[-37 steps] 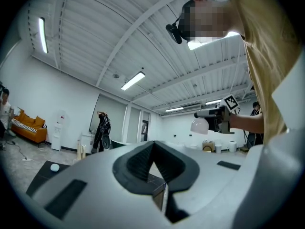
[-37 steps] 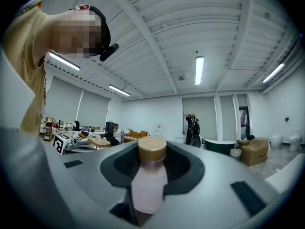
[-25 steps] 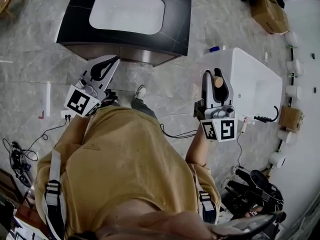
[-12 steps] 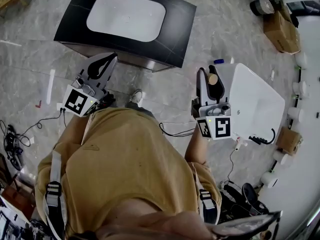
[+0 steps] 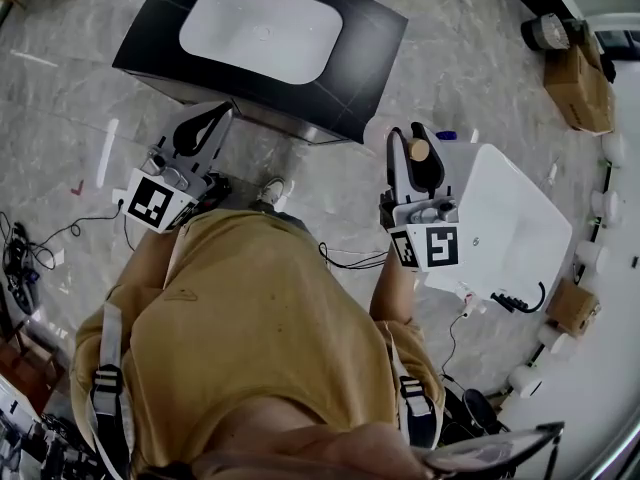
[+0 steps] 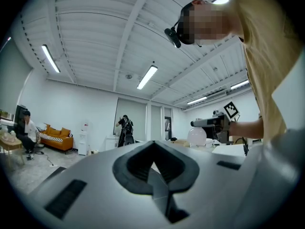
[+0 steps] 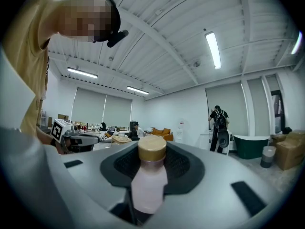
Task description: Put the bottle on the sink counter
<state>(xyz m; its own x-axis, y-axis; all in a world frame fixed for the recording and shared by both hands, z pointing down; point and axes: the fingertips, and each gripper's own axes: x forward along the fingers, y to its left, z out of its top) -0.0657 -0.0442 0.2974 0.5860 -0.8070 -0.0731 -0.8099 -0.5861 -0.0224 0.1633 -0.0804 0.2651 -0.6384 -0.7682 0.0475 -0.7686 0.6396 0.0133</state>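
Right gripper view shows the bottle (image 7: 148, 180) standing upright between the jaws of the right tool (image 5: 416, 138), whose dark pads are clenched on its pale pink body. The gold cap (image 7: 152, 148) and the shoulder rise clear above them. The jaws stand wide, since the body fills the gap.

From the head view, the bottle is held over the floor (image 5: 330, 183), just off the near corner of the sink counter (image 5: 365, 68) and not yet above its dark top. The left tool (image 5: 215, 118) is held near the counter's front edge with its jaws closed together on nothing.

The bottle looks small and light, with a stiff, smooth wall that is probably plastic, though glass cannot be ruled out. Such a surface gives the pads little bite, so a tilt or a jolt could let it slide downward. The grip on the widest part of the body is the sound place. The cap is narrower and may turn, so it is a poor handle.

I cannot see how full it is, so its weight low down is a guess. The base is narrow for its height, so it should be set flat on the dark rim beside the white basin (image 5: 260, 28), well in from the edge, before the pads let go.
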